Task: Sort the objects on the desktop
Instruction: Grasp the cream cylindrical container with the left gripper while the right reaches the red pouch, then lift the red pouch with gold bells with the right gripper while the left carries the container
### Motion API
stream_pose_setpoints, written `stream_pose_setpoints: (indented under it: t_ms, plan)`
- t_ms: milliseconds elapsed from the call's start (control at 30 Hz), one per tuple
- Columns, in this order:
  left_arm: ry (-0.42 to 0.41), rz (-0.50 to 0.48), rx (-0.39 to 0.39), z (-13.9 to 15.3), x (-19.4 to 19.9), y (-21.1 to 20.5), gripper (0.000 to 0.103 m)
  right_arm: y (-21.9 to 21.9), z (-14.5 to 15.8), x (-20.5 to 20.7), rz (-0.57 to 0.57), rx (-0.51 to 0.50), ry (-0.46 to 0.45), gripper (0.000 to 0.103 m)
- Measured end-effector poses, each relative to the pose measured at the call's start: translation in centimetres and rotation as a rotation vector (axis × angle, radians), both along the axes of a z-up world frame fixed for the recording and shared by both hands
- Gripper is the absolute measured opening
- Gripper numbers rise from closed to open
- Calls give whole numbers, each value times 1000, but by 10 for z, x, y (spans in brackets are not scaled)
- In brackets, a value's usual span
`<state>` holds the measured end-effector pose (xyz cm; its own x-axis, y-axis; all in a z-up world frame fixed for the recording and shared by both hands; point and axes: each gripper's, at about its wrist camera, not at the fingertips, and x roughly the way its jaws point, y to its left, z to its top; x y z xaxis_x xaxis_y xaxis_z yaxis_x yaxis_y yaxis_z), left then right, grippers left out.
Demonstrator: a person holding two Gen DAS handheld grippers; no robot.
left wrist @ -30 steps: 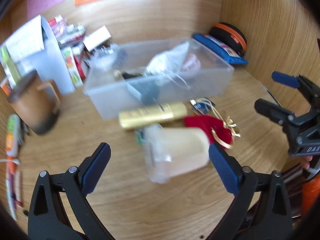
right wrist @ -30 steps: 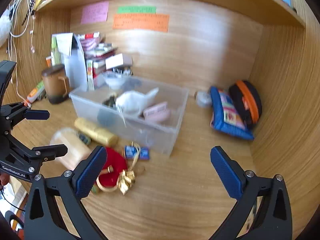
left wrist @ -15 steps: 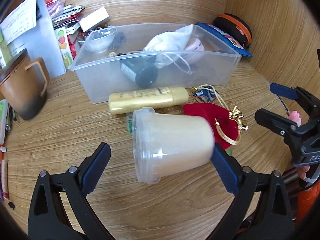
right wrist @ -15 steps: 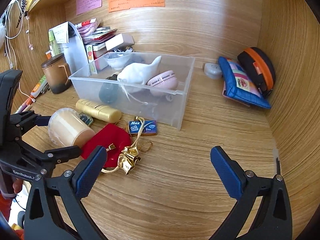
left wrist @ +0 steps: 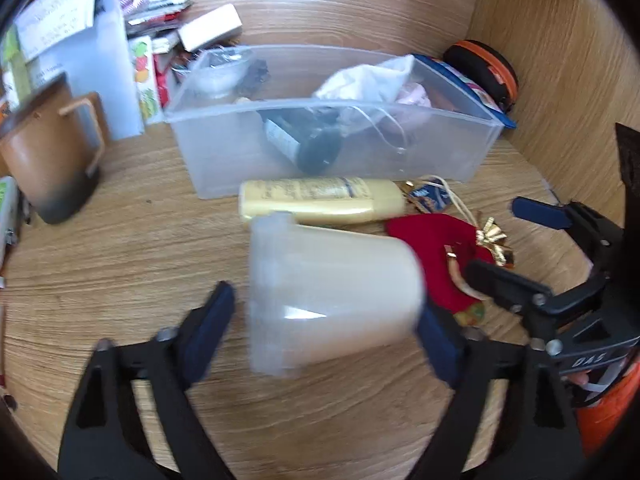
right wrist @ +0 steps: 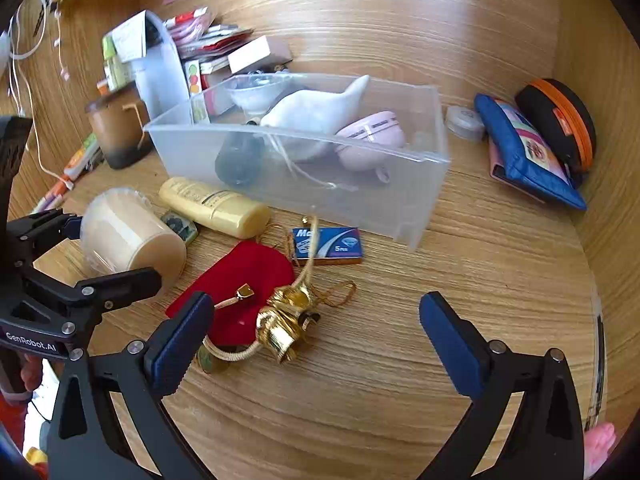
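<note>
A cream jar with a clear lid point(left wrist: 328, 280) lies on its side on the wooden desk, also visible in the right wrist view as the jar point(right wrist: 124, 236). My left gripper point(left wrist: 324, 320) straddles it and its jaws are closing; the right pad meets the jar's base, while a gap remains at the left pad point(left wrist: 212, 320). My right gripper point(right wrist: 314, 316) is open over a red pouch point(right wrist: 248, 276) with a gold bow point(right wrist: 288, 320), nothing gripped. Behind stand a yellow tube point(left wrist: 320, 196), a small blue box point(right wrist: 326, 244) and the clear bin point(right wrist: 360, 200).
The bin holds a white cloth bag, a pink case and a dark bottle. A brown mug point(left wrist: 48, 152) and stacked papers stand at the left. A blue pouch point(right wrist: 524, 152) and a black-orange case point(right wrist: 560, 120) lie by the right wall. Pens lie at far left.
The left jaws have narrowed around the jar, which now fills more of the view. Both grippers have sunk toward the desk; the right one has come nearer the red pouch.
</note>
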<state>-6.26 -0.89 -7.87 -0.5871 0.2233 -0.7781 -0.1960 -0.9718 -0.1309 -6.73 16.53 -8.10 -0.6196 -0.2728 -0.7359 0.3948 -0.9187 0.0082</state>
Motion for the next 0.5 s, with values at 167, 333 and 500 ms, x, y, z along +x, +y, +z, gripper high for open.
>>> stream_pose_setpoints:
  t_ms: [167, 333, 500]
  plan:
    - [49, 5, -55, 4, 4, 7, 70, -9, -6, -6, 25, -3, -46, 86]
    - [75, 32, -40, 10, 5, -1, 67, -13, -11, -13, 68, -59, -110, 47]
    - [97, 54, -30, 23, 4, -13, 67, -12, -7, -12, 73, -105, -102, 28]
